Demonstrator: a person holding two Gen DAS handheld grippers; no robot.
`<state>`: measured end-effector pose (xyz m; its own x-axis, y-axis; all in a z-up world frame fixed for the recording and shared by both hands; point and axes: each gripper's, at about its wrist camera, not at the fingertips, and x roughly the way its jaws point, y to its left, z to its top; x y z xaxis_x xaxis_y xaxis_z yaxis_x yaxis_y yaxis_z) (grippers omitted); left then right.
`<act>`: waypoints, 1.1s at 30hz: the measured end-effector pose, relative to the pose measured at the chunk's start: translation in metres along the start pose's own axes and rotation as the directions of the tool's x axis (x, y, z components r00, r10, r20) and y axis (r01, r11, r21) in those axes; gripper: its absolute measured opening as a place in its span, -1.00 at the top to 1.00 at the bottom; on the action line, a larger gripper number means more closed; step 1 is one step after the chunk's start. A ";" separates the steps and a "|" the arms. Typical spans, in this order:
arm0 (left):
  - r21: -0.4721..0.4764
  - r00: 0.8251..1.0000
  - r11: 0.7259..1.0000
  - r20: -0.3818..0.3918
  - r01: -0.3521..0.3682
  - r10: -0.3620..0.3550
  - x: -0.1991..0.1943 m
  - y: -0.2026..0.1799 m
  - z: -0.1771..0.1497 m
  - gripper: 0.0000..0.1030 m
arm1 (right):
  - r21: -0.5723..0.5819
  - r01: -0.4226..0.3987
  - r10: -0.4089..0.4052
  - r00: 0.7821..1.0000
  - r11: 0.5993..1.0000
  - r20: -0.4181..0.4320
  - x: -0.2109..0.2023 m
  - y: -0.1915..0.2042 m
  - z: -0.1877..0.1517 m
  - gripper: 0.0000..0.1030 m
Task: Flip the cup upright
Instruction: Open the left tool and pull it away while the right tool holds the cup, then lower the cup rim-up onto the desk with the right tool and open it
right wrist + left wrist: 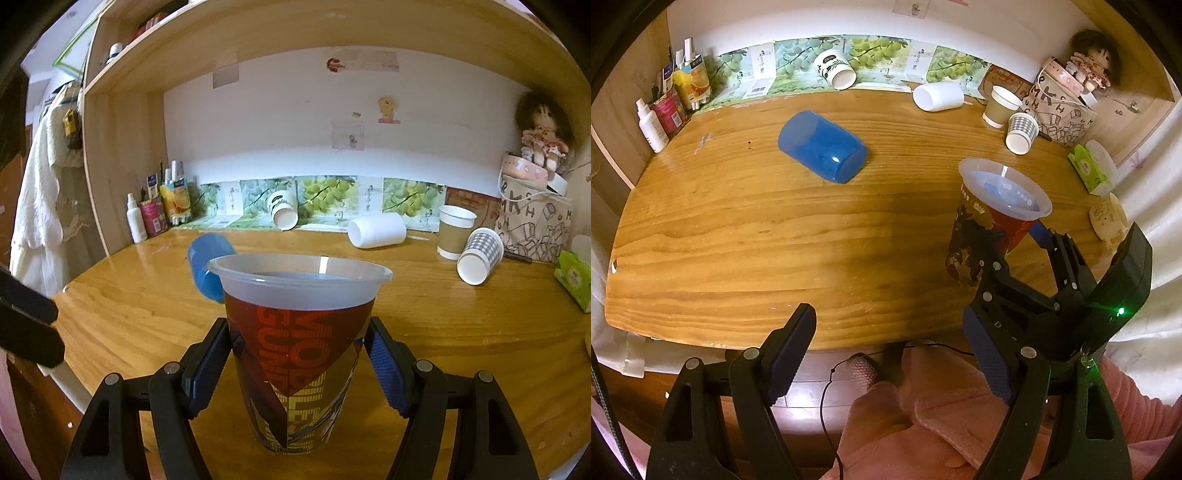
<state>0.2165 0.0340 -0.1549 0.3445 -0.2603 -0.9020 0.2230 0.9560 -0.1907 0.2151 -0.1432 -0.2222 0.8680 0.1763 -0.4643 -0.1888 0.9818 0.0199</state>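
Printed cup (295, 354): upright, clamped mid-wall by right gripper (295, 373) at 6 o'clock; light, thin, crushable. Left gripper (886, 354): fingers apart.

The printed cup (299, 354) has a red upper band w/ orange letters, yellow and dark panels lower, and a frosted clear rim. The lying cup (822, 146) is plain blue, translucent. The worktop (757, 229) is honey-brown wood w/ darker grain lines. At the back, one cup (938, 96) is all white, another (999, 105) is tan w/ white rim, and a small one (1021, 132) has grey-white checks. The cards along the wall (875, 50) show green grapes. The tissue pack (1089, 173) is bright green. Both grippers are black; the fingers (386, 363) carry blue pads. The bag (1062, 110) is beige w/ black letters.
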 end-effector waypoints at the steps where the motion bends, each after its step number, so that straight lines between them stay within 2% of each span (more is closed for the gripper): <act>1: 0.000 1.000 1.000 -0.001 0.002 -0.002 0.000 0.000 0.000 -0.64 | -0.003 -0.001 0.001 1.000 1.000 0.001 0.000 0.001 -0.001 -0.43; 14: -0.034 0.999 0.998 0.003 0.049 -0.049 0.002 0.007 0.000 -0.64 | -0.019 -0.005 0.005 0.999 1.000 -0.038 -0.013 0.005 -0.006 -0.43; 22: -0.012 0.997 0.997 -0.012 0.080 -0.081 0.005 0.002 0.000 -0.64 | -0.046 0.002 -0.005 0.998 0.999 -0.065 -0.019 0.012 -0.011 -0.44; 28: 0.008 0.994 0.994 -0.015 0.110 -0.110 0.006 -0.003 -0.001 -0.64 | -0.012 0.005 -0.006 0.997 1.000 -0.080 -0.020 0.008 -0.009 -0.45; 33: 0.021 0.993 0.993 -0.017 0.120 -0.120 0.006 -0.010 -0.002 -0.64 | -0.069 0.018 -0.024 0.996 0.997 -0.084 -0.024 0.014 -0.013 -0.45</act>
<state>0.2148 0.0235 -0.1595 0.3000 -0.3708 -0.8789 0.2818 0.9147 -0.2897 0.1852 -0.1351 -0.2224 0.8305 0.1460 -0.5375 -0.2041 0.9777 -0.0498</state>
